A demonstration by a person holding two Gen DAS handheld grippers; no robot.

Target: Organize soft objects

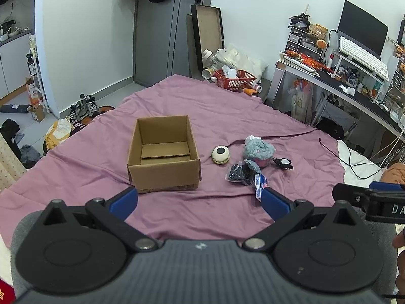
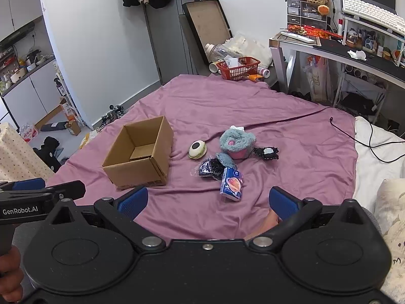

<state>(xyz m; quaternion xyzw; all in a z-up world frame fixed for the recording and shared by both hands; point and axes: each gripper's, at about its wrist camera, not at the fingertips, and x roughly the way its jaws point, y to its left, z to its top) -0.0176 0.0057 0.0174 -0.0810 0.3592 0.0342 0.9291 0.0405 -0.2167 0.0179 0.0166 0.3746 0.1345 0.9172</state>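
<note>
An open, empty cardboard box stands on the purple bedsheet. To its right lies a cluster of soft things: a cream round toy with a black spot, a grey-and-pink fluffy plush, a black bagged item, a small black-and-white piece and a blue tissue pack. My left gripper is open and empty, in front of the box. My right gripper is open and empty, just short of the tissue pack.
A red basket sits at the bed's far edge. A cluttered desk stands on the right. A black cable runs over the sheet's right side. Shoes and bags lie on the floor to the left.
</note>
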